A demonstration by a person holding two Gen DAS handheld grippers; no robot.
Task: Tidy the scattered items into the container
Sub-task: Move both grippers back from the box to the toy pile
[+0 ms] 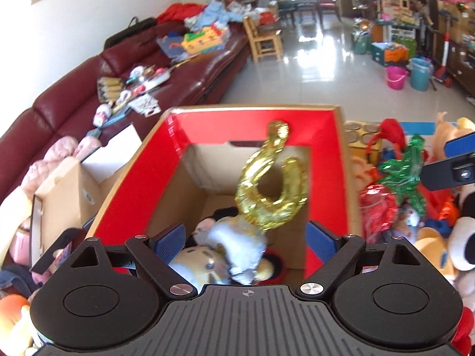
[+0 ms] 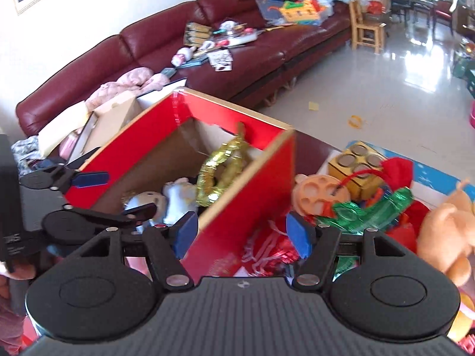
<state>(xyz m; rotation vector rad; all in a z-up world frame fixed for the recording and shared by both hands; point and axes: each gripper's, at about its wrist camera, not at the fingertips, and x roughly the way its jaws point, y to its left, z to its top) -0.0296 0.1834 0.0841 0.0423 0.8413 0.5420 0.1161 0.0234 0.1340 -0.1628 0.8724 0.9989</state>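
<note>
A cardboard box with a red lining (image 1: 139,178) stands open in front of me, with plush toys (image 1: 225,246) on its bottom. A gold foil balloon (image 1: 273,187), blurred, stands up out of the box (image 2: 243,225), and no pad touches the gold balloon (image 2: 221,175). My left gripper (image 1: 246,240) is open over the near rim, with nothing between its blue pads. My right gripper (image 2: 242,234) is open over the box's right corner, holding nothing. A green foil balloon (image 2: 371,210) lies on the toy pile to the right. Each gripper shows in the other's view: the left gripper (image 2: 121,192), the right gripper (image 1: 451,160).
Right of the box lies a heap of plush toys (image 2: 445,225), a yellow block (image 2: 356,163) and a red foil balloon (image 1: 377,207). A smaller cardboard box (image 1: 62,195) stands to the left. A dark red sofa (image 2: 255,68) with scattered things runs behind; glossy floor (image 1: 311,74) lies beyond.
</note>
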